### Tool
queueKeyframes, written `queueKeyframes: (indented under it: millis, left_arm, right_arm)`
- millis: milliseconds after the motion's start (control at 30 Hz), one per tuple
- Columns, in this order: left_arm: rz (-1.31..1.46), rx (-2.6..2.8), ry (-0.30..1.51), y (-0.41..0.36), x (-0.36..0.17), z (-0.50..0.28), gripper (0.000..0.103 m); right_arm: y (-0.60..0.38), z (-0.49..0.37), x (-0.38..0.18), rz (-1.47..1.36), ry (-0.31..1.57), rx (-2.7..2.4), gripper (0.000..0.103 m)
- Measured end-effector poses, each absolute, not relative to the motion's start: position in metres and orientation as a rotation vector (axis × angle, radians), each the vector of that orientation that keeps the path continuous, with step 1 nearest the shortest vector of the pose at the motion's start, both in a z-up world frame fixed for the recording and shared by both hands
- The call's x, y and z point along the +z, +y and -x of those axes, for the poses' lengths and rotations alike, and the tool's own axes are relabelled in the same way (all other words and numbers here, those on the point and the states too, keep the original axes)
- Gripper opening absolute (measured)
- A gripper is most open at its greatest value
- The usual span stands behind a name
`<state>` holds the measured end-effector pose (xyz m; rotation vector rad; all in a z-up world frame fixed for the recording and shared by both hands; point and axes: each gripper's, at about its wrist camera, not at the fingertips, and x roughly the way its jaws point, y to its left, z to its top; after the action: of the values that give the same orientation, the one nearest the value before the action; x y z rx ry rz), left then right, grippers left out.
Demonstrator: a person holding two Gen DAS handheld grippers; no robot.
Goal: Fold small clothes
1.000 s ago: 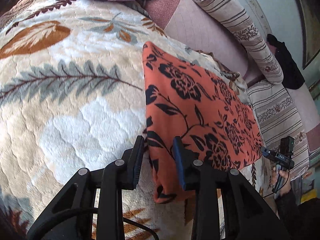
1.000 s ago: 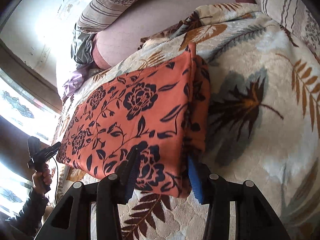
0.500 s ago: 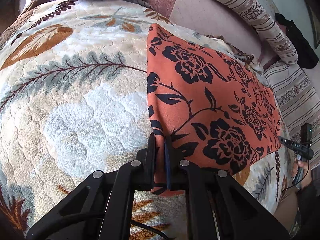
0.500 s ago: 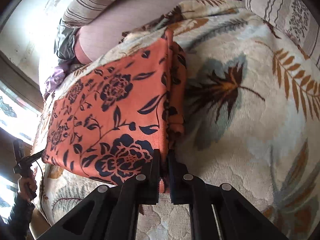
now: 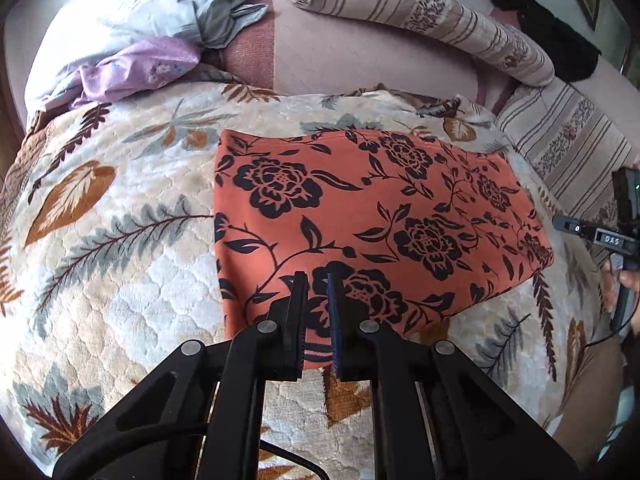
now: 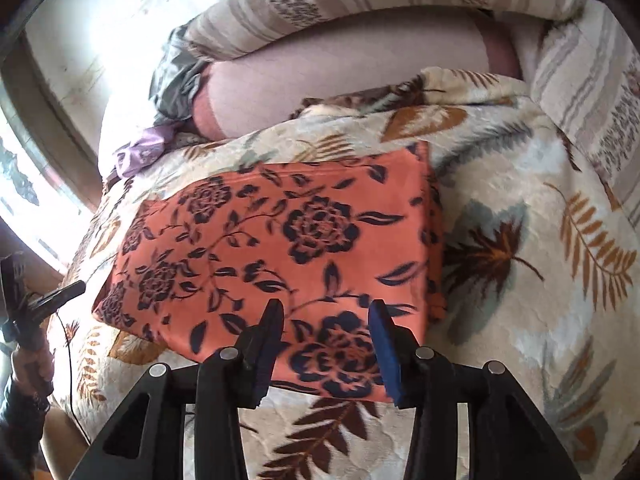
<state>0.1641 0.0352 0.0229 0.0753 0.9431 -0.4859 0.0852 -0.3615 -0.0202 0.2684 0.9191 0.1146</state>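
An orange cloth with black roses (image 5: 380,220) lies folded flat on the leaf-patterned blanket (image 5: 120,272). It also shows in the right wrist view (image 6: 280,256). My left gripper (image 5: 318,280) sits at the cloth's near edge with its jaws close together, a narrow gap between them, and cloth showing in the gap. My right gripper (image 6: 326,312) is open over the near right corner of the cloth, holding nothing. Each gripper shows small at the edge of the other's view.
A striped bolster (image 5: 420,20) and pink cushions (image 5: 360,64) line the back. A purple garment (image 5: 136,68) and a pale grey one (image 5: 180,4) lie at the back left. The blanket (image 6: 540,280) stretches to the right of the cloth.
Both grippers had shut on the cloth's near edge half a second ago. Now the right has opened and both have drawn back; the cloth lies flatter and shorter.
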Motion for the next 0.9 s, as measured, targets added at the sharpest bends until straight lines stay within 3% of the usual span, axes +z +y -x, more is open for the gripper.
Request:
queueKeyframes:
  millis: [233,533,900]
  left_arm:
    - [-0.218,-0.415,0.956,-0.009,-0.012,-0.164,0.008]
    - [-0.314,-0.395,0.936,-0.02,-0.036,-0.162,0.008]
    - [-0.309,-0.395,0.915,-0.015,-0.021,-0.154,0.008]
  right_arm:
    - [-0.278,-0.115,-0.042,-0.162,0.98,0.243,0.042]
    - [-0.251,-0.126,-0.097,-0.095,1.038,0.214,0.044]
    - [-0.205,-0.119,-0.051,-0.036,0.965,0.295,0.044]
